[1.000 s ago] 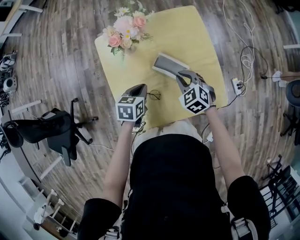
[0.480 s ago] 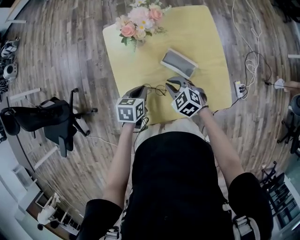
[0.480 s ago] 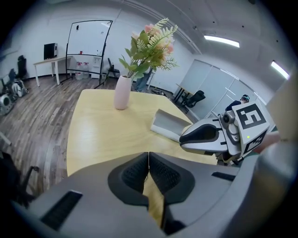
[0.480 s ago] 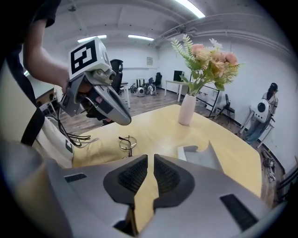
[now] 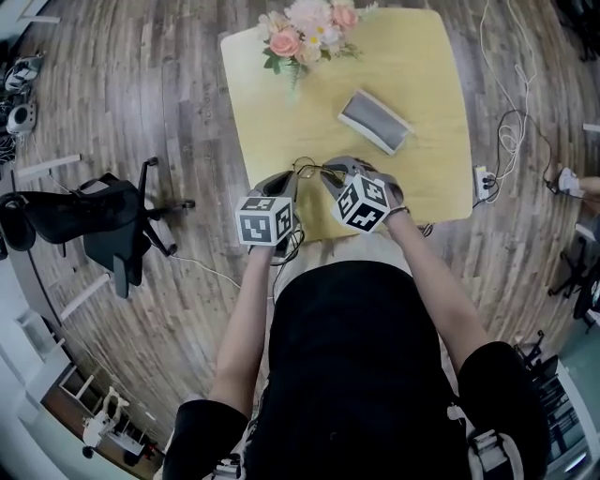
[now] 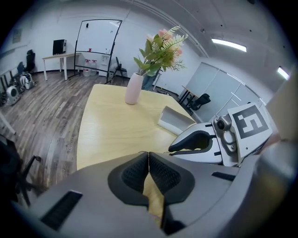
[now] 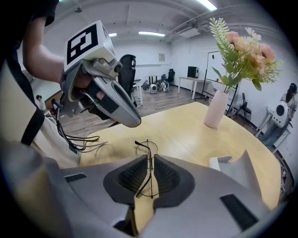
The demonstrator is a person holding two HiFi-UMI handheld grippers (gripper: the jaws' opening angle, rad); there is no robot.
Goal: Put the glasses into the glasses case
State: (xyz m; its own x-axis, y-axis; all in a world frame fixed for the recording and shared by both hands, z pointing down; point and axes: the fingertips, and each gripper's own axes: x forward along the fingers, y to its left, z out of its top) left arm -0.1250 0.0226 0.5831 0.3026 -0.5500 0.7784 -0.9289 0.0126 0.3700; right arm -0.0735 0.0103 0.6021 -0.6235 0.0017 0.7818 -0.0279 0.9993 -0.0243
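Yellow table (image 5: 431,94), glasses (image 7: 147,149) just inside (near edge)

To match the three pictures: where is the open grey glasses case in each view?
Head view: the grey glasses case lies upper right of centre.
Left gripper view: case right of centre.
Right gripper view: case lower right.
Shared landmark: pale vase of pink flowers.
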